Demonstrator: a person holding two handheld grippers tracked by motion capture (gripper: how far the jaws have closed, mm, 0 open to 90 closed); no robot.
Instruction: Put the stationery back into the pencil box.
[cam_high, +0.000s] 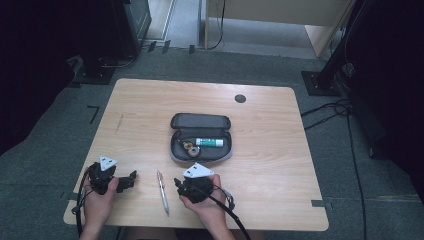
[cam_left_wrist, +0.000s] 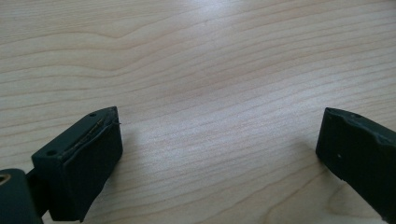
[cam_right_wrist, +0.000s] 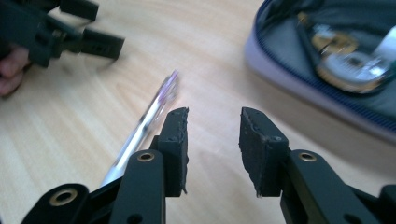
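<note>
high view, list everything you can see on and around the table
table: 1, light wood, centre, with a dark round cap near its far edge
pencil case: 1, grey, open, middle of the table
glue stick: 1, white and green, lying inside the case
tape rolls: small round items, count unclear, inside the case left of the glue stick
pen: 1, silver, lying on the table between the two claws
cables: several, black, on the grey floor to the right
left claw: 1, black, jaws wide apart, near the front left edge
right claw: 1, black, jaws apart, just right of the pen
hands: 2, one holding each claw
</note>
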